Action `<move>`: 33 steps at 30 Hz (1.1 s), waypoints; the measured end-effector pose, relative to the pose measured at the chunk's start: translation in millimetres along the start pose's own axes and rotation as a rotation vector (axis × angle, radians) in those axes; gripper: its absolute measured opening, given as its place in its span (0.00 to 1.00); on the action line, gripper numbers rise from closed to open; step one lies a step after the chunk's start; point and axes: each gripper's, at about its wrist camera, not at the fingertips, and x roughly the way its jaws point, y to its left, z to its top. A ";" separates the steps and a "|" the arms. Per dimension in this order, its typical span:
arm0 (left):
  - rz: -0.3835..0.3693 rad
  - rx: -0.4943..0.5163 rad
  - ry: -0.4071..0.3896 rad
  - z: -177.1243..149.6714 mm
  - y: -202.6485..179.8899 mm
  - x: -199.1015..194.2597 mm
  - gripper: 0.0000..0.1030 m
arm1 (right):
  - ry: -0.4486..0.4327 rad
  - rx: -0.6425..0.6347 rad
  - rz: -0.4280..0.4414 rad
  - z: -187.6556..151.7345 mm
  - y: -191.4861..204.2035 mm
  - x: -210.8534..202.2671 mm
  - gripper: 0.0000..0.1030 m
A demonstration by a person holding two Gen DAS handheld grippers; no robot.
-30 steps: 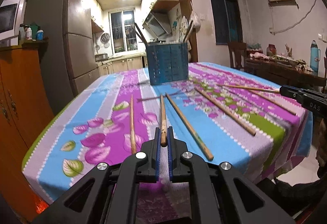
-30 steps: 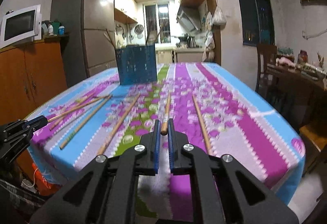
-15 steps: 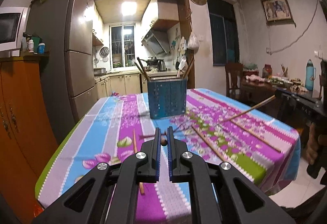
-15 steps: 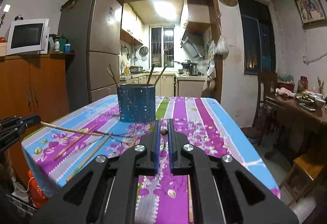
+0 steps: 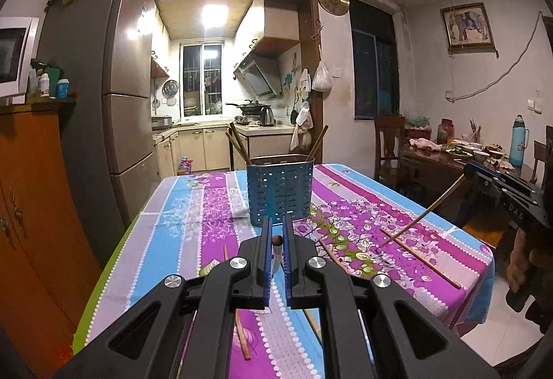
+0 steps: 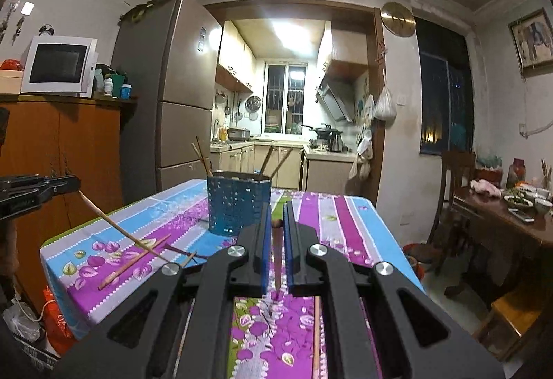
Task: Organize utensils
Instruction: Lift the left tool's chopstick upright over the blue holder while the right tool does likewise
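Note:
A blue perforated utensil holder stands on the flowered tablecloth with a few chopsticks in it; it also shows in the right wrist view. My left gripper is shut on a wooden chopstick, held above the table with its tip hanging down. My right gripper is shut on another chopstick, also lifted and hanging down. The right gripper's chopstick shows in the left wrist view, the left's in the right wrist view. Loose chopsticks lie on the cloth.
More loose chopsticks lie near the table's left edge. A wooden cabinet and a fridge stand left of the table. A dining table with dishes and a chair stand at the right.
Both grippers have lifted their chopsticks off the cloth and risen. The chopsticks now hang steeply with tips down, and the view has tilted up toward the holder.

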 end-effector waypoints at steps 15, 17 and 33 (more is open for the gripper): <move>-0.032 -0.005 -0.038 27.2 4.9 -12.6 0.07 | -0.025 0.006 0.056 22.5 3.3 4.8 0.05; -0.049 -0.008 -0.037 31.7 5.4 -11.9 0.07 | -0.024 0.016 0.065 25.8 3.6 5.7 0.05; -0.102 0.009 -0.045 58.4 5.7 1.8 0.07 | 0.051 0.123 0.206 52.1 -1.8 26.3 0.05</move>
